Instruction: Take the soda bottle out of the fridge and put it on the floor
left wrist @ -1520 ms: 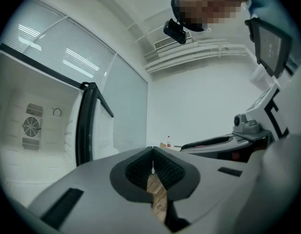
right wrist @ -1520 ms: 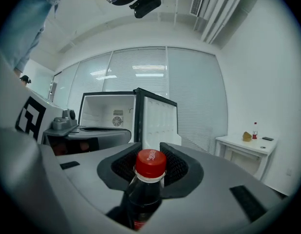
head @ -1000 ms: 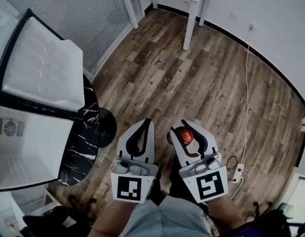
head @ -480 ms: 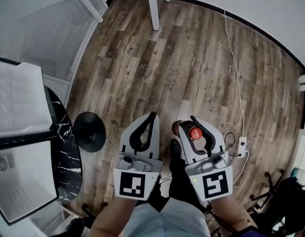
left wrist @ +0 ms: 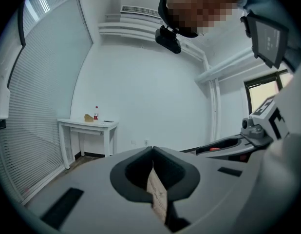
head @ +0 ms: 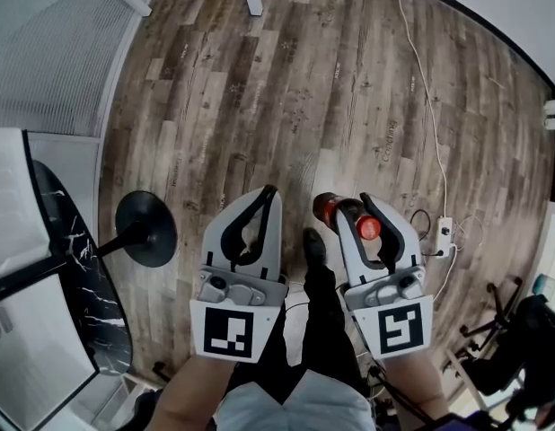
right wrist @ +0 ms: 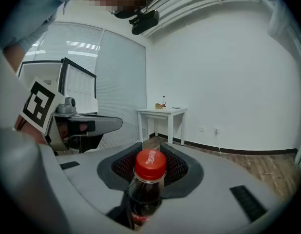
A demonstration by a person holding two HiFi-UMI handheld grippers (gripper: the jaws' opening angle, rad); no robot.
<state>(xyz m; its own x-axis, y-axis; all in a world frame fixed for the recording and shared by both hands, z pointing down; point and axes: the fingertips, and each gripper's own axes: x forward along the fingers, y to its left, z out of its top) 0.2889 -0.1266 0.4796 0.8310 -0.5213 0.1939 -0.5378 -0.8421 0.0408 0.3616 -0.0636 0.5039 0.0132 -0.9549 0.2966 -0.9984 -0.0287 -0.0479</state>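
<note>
The right tool point(head: 347, 206) clamps the soda bottle point(right wrist: 149, 165) by the neck, roughly upright over the wood floor point(head: 286, 88); the left tool point(head: 268, 191) hangs pinched closed and empty. Best lowered straight, with the base set flat on the boards, before the grip lets go.

Wood-plank floor point(head: 286, 106) bounded by white walls point(left wrist: 155, 91). Slatted blinds point(left wrist: 38, 106) at left, white table point(left wrist: 87, 123) against the far wall, white cable point(head: 427, 97) at right, black round base point(head: 145, 229) near left.
</note>
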